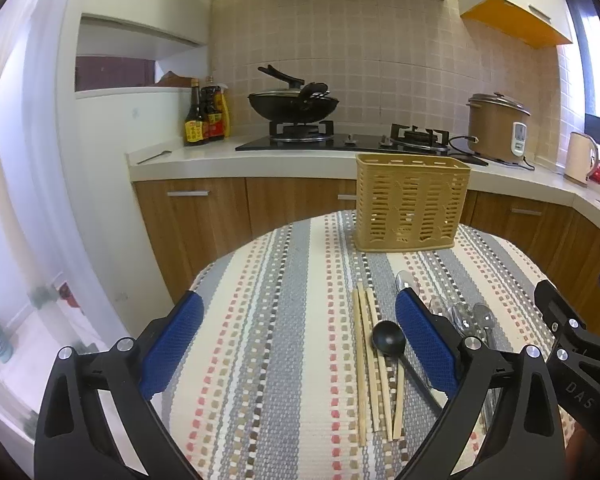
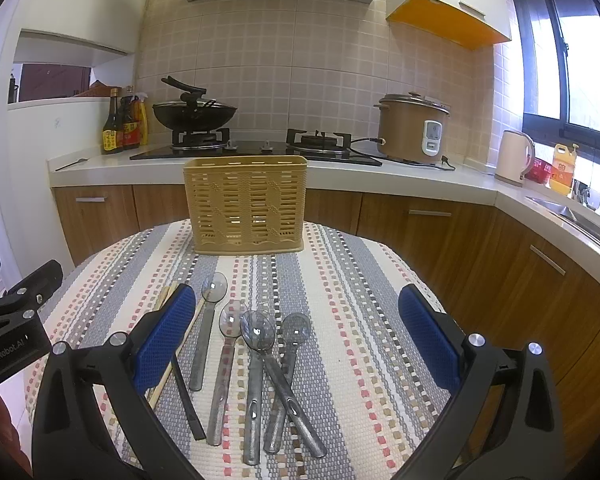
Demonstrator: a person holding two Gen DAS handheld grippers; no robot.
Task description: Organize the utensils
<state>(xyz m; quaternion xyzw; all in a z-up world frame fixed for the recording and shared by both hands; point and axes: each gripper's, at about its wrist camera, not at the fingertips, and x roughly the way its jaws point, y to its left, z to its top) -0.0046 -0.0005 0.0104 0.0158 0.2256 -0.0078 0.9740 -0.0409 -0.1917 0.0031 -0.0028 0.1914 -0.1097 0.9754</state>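
Note:
A tan slotted utensil basket (image 1: pixel 411 204) (image 2: pixel 245 209) stands upright at the far side of a striped cloth-covered table (image 1: pixel 276 320) (image 2: pixel 360 320). Several wooden chopsticks (image 1: pixel 366 364) lie in front of it with a black spoon (image 1: pixel 389 339) across them. Several clear grey plastic spoons (image 2: pixel 256 364) lie side by side; they also show in the left wrist view (image 1: pixel 466 320). My left gripper (image 1: pixel 298 340) is open and empty above the cloth, left of the chopsticks. My right gripper (image 2: pixel 300 332) is open and empty above the grey spoons.
Behind the table runs a kitchen counter (image 2: pixel 400 178) with a gas hob, a black wok (image 2: pixel 194 114), sauce bottles (image 2: pixel 122 126), a brown rice cooker (image 2: pixel 414 128) and a kettle (image 2: pixel 514 158). Wooden cabinets (image 2: pixel 440 224) stand below. A sink (image 2: pixel 572 216) is at the right.

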